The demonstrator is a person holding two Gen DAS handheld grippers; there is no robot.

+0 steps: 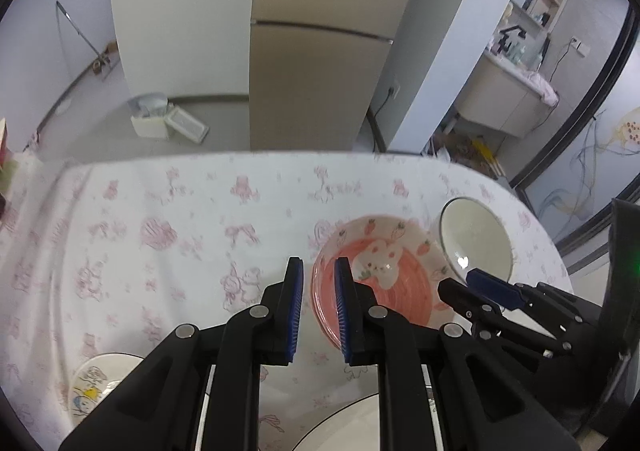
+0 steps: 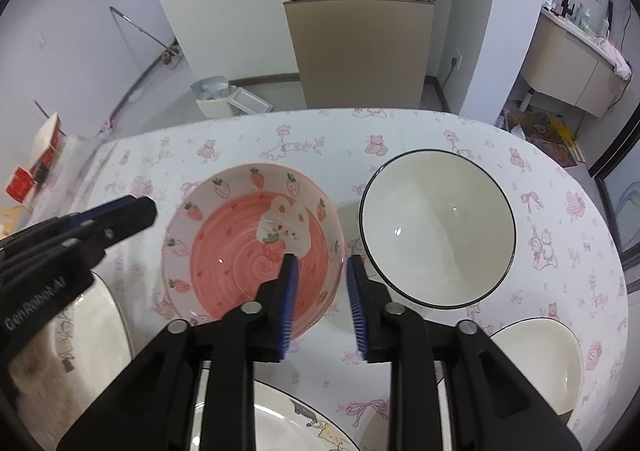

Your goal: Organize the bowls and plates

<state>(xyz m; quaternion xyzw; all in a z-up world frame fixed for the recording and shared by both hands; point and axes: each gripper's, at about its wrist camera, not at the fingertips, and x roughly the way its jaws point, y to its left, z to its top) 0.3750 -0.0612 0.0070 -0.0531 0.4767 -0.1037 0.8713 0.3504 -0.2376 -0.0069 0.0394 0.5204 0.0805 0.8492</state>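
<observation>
White plate (image 2: pixel 280 427) hidden under right claw (image 2: pixel 320 307).

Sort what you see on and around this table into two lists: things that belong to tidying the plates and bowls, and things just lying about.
Job: pink strawberry bowl; white black-rimmed bowl; plain white dish; cartoon plate; small cartoon dish.

Lying about: red and white cartons; white bin on the floor.

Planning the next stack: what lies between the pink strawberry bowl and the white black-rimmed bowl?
Only bare tablecloth separates the pink bowl from the white bowl, shown best in the right wrist view.
</observation>
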